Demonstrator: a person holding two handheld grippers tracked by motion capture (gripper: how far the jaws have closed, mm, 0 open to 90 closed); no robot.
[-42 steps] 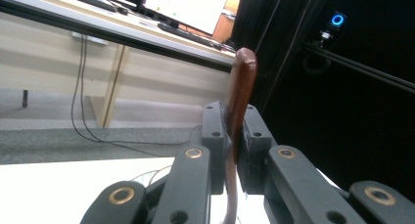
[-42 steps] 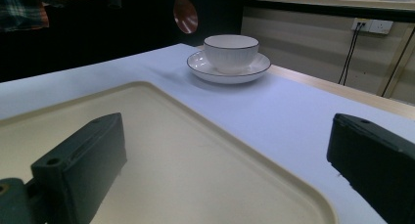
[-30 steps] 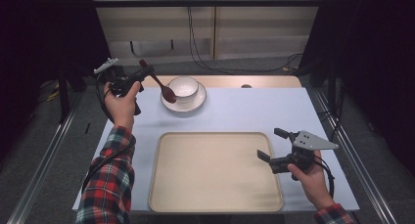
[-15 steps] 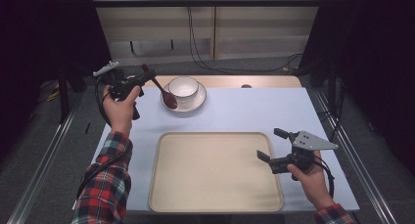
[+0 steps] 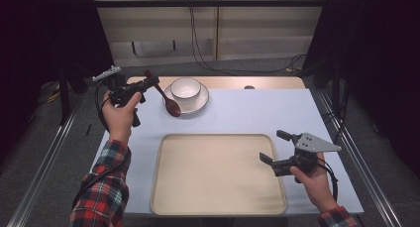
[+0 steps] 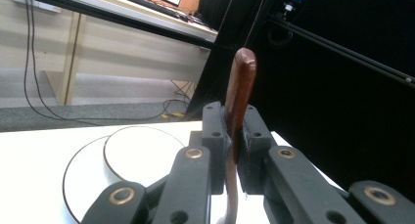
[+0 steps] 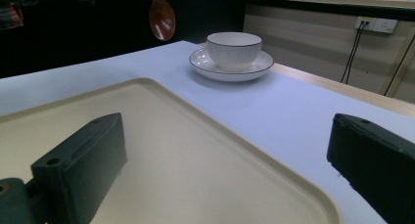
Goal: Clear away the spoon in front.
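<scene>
My left gripper (image 5: 147,83) is shut on the handle of a brown wooden spoon (image 5: 171,107), held in the air at the table's far left. The spoon head hangs just left of a white bowl (image 5: 185,87) that stands on a white saucer (image 5: 200,103). In the left gripper view the handle (image 6: 241,87) sticks up between the closed jaws, with the bowl (image 6: 142,155) behind. My right gripper (image 5: 271,146) stands open at the right edge of a beige tray (image 5: 218,172), holding nothing. The right gripper view shows the spoon head (image 7: 162,16) hanging left of the bowl (image 7: 234,50).
The tray (image 7: 171,150) lies empty at the near middle of the pale blue table top (image 5: 257,113). A wooden strip (image 5: 267,82) runs along the table's far edge. Cables hang on the wall behind.
The left gripper has lowered the spoon slightly, and its head has come a little nearer along the saucer's left side. The right gripper has not moved.
</scene>
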